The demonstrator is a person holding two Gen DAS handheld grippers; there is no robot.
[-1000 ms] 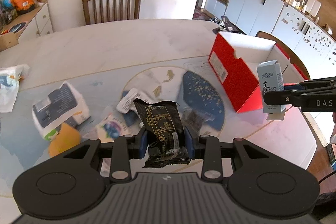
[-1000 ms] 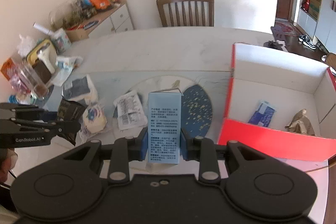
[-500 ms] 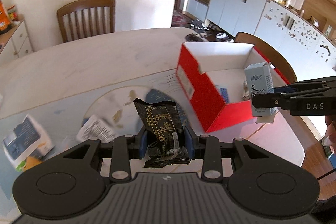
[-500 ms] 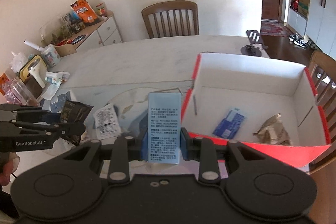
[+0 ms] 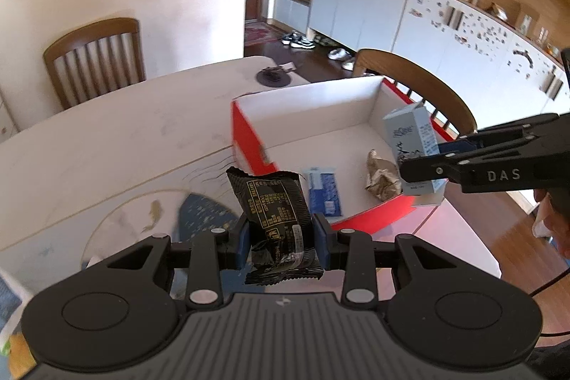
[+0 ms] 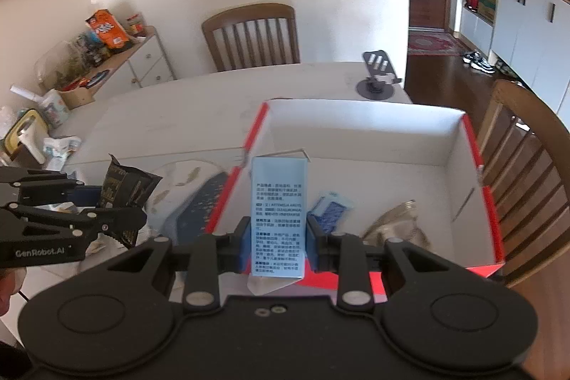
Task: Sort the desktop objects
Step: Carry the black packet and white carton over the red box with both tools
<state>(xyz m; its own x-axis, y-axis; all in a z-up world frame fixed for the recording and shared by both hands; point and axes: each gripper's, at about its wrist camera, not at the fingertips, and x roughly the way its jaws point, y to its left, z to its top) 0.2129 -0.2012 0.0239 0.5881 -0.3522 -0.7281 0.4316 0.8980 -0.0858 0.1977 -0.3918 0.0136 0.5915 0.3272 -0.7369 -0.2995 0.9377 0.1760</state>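
Observation:
My left gripper (image 5: 281, 246) is shut on a black snack packet (image 5: 274, 212), held above the table just short of the red box (image 5: 249, 138). It also shows in the right wrist view (image 6: 124, 191). My right gripper (image 6: 278, 246) is shut on a light blue carton (image 6: 278, 212), upright above the box's near red wall (image 6: 356, 280). The carton shows in the left wrist view (image 5: 415, 145) over the box's right side. Inside the box lie a blue sachet (image 6: 331, 209) and a crumpled gold wrapper (image 6: 395, 227).
A phone stand (image 6: 377, 77) sits on the table beyond the box. Wooden chairs stand at the far side (image 6: 253, 38) and to the right (image 6: 527, 173). Loose packets (image 6: 57, 145) and clutter lie at the table's left. A round blue-patterned mat (image 5: 199, 216) lies left of the box.
Both grippers have moved to the right toward the red box with their loads. The carton is now over the box's near wall; the black packet is close to its left corner.

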